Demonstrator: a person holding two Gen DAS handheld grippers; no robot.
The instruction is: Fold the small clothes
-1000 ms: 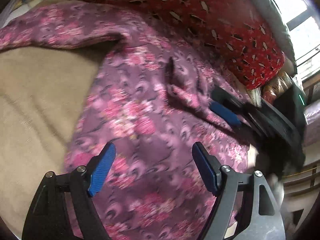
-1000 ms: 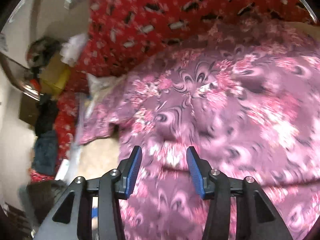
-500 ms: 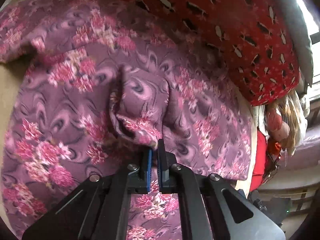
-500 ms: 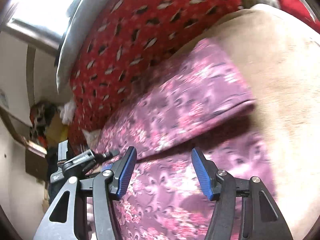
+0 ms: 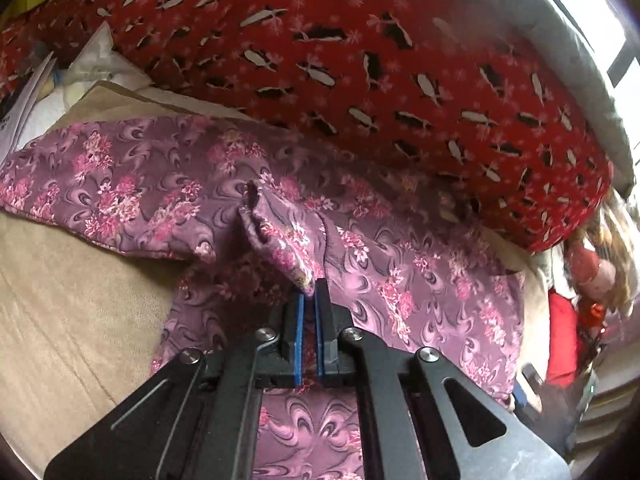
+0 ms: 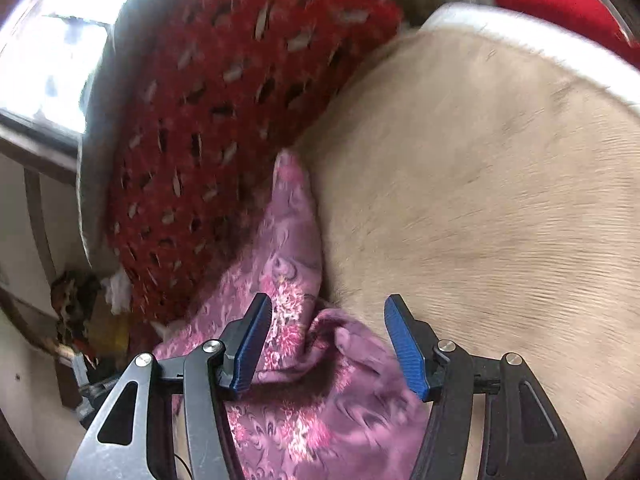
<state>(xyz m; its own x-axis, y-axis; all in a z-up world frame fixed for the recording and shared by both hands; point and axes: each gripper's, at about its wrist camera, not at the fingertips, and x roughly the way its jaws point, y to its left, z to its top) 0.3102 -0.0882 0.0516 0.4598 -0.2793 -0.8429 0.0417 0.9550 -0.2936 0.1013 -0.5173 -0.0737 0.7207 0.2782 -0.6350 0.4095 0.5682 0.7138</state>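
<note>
A purple garment with pink flowers (image 5: 400,264) lies spread on a beige bed cover (image 5: 60,300). My left gripper (image 5: 309,294) is shut on a pinched-up fold of the purple cloth, which rises in a peak from its blue pads. In the right wrist view the same garment (image 6: 288,280) runs along the edge of the beige cover (image 6: 480,200). My right gripper (image 6: 328,320) hovers over a crumpled edge of it. Its jaws stand wide apart, with cloth below and between them, the pads not pressing on it.
A big red patterned cushion (image 5: 380,60) lies along the far side of the garment, also in the right wrist view as red cushion (image 6: 208,140). White papers (image 5: 28,92) sit at the far left. A window (image 6: 52,40) and clutter (image 6: 76,304) lie beyond the bed.
My left gripper closed on the purple cloth and pulled a fold up. My right gripper swung across from the middle of the garment to its edge by the beige cover, its jaws wider.
</note>
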